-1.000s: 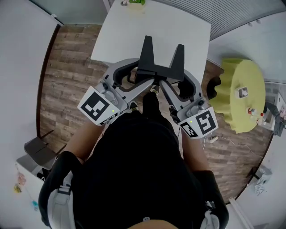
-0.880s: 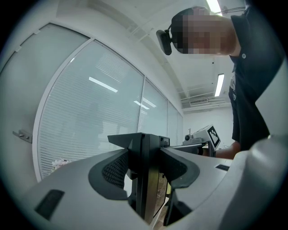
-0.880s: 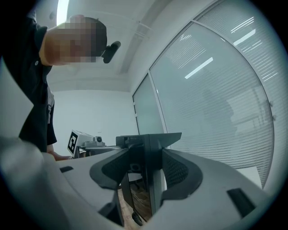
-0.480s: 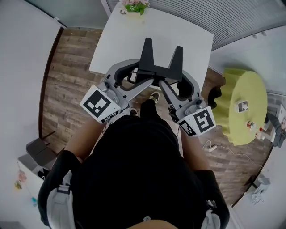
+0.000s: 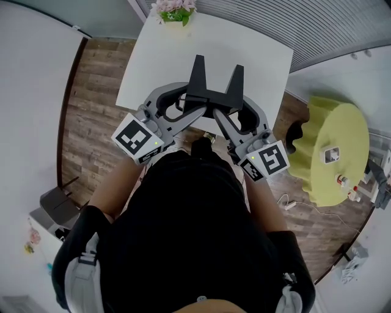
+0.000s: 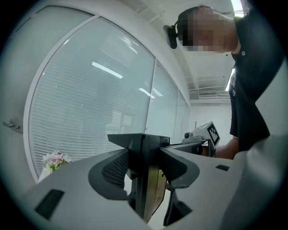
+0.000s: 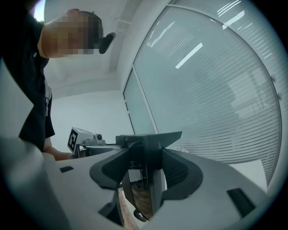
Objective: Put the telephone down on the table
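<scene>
The telephone [image 5: 214, 85] is a black piece with two upright prongs, hanging over the near edge of the white table [image 5: 250, 43]. My left gripper [image 5: 194, 109] is shut on its left end and my right gripper [image 5: 226, 111] on its right end. In the left gripper view the black telephone body [image 6: 145, 179] stands edge-on, and my left gripper [image 6: 145, 155] has both pads pressed on it. My right gripper [image 7: 146, 157] clamps the telephone [image 7: 150, 179] the same way in the right gripper view. The telephone's underside is hidden.
A pot of pink flowers [image 5: 173, 11] stands at the table's far left edge. A yellow-green round table [image 5: 339, 140] with small items is at the right, a dark object [image 5: 297, 131] beside it. Wood floor lies on both sides; a glass wall with blinds [image 7: 216, 90] runs behind the table.
Both grippers have carried the telephone forward, further over the table's near edge. The flower pot has come fully into the head view. The grip has not changed.
</scene>
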`<state>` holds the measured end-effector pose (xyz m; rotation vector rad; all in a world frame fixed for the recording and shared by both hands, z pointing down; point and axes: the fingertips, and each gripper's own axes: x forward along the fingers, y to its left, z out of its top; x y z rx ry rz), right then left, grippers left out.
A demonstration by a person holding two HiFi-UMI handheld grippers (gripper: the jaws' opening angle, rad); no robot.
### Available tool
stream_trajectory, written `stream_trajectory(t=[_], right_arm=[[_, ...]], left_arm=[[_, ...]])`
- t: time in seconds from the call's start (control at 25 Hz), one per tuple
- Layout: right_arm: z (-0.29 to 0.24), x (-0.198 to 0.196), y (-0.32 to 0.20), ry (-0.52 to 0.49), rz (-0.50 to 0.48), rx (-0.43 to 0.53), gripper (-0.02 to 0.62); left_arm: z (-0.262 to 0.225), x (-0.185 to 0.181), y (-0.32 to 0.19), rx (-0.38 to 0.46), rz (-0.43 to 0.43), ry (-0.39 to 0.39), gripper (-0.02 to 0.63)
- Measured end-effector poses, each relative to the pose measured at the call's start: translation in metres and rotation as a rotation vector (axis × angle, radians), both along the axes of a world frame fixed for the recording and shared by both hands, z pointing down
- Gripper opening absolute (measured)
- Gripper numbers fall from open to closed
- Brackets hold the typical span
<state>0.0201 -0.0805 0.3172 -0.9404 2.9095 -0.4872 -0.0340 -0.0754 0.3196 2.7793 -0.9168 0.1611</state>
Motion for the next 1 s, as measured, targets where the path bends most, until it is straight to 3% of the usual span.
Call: stream_trajectory(t=[0.32, 1.0], right_arm=[[0.038, -0.001, -0.029, -0.009, -0.025, -0.108, 0.241], [0.137, -0.038, -0.105, 0.045, 0.038, -0.359, 0.241]], left_arm=[[0.034, -0.001, -0.029, -0.087, -0.029, -0.022, 0.222], [0.132, -0.037, -0.109, -0.301, 0.055, -0.016, 0.221]])
